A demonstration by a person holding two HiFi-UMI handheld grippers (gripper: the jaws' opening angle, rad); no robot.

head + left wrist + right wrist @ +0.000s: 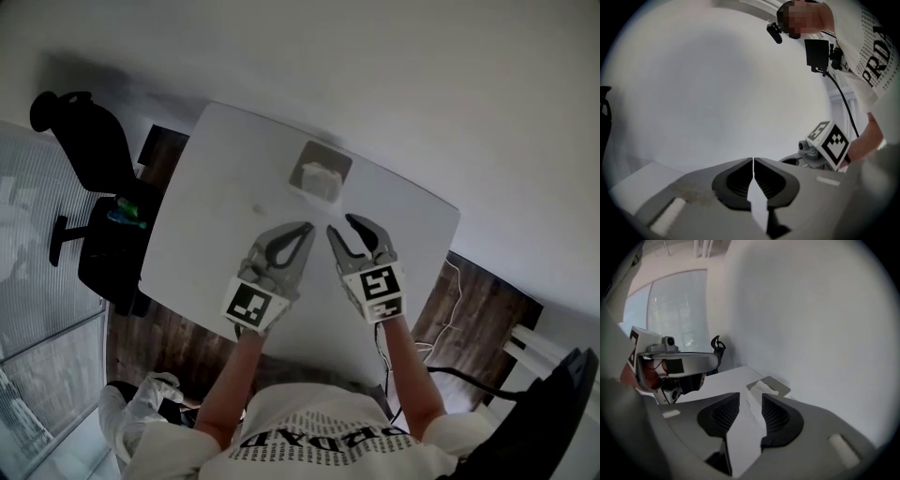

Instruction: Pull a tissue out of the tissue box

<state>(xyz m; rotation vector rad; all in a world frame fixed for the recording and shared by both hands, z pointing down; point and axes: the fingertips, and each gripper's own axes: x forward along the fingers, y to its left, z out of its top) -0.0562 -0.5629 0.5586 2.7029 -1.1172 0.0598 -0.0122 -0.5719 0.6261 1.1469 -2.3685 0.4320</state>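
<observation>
A flat grey tissue box [334,157] lies near the far edge of the white table [216,206], with a white tissue [318,178] standing up from its slot. Both grippers hover above the table just short of the box. My left gripper [307,227] is shut with nothing between its jaws; in its own view the pads meet [753,161]. My right gripper [340,224] is open and empty. In the right gripper view its jaws [750,397] frame the tissue box [780,386] and the tissue [762,389] a little ahead, apart from them.
A black office chair [89,136] and a dark cart [117,248] stand left of the table beside a blind-covered window [37,234]. Cables [452,281] lie on the wooden floor at the right. A pale wall rises right behind the table's far edge.
</observation>
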